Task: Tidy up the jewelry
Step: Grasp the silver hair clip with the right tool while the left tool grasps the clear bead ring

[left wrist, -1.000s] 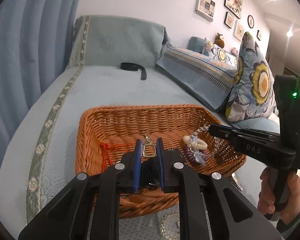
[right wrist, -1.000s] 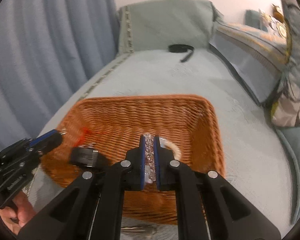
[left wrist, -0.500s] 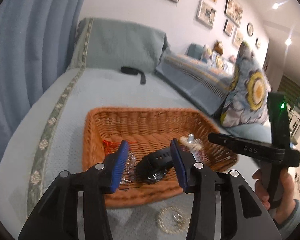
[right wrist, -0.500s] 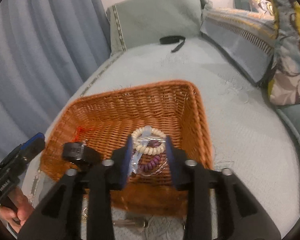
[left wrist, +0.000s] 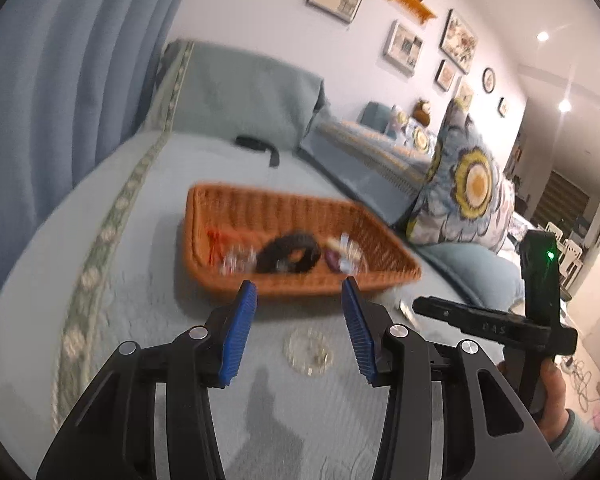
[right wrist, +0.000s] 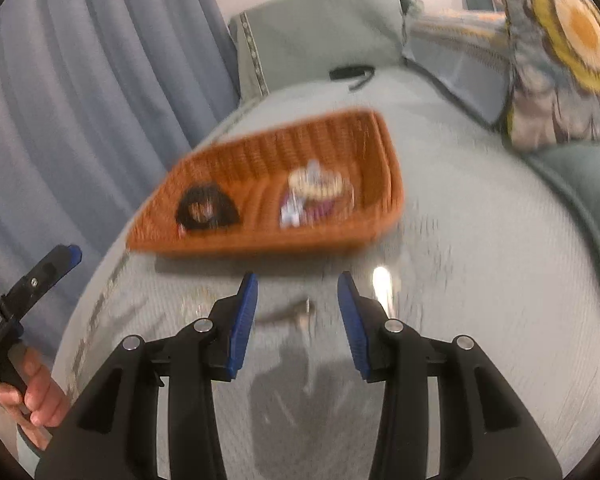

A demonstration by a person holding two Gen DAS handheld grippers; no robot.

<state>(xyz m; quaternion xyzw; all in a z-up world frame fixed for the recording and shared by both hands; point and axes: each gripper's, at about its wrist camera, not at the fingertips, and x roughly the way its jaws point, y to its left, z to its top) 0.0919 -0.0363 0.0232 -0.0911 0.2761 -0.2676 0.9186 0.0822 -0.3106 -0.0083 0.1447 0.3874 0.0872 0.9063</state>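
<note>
Mid-frame, orange wicker basket (left wrist: 300, 276) holds black watch (left wrist: 288, 254), beads; left claw (left wrist: 300, 300) and right claw (right wrist: 298, 292) both released, empty

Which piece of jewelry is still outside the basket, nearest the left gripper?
The pale beaded bracelet lying on the sofa cover just ahead of the open left gripper; the black watch already sits in the wicker basket.

A blurred view looks along the right gripper (right wrist: 297, 280), its blue-padded fingers (right wrist: 244, 316) spread wide with nothing between them, above a pale green sofa seat (right wrist: 480, 280). Just beyond sits an orange wicker basket (right wrist: 388, 168) holding a black watch (right wrist: 204, 208) and a heap of pale and purple bead bracelets (right wrist: 316, 196). A small metal piece (right wrist: 296, 310) lies on the seat between the fingers. At far left, the left gripper (right wrist: 40, 276) is partly visible, held by a hand (right wrist: 36, 396).
</note>
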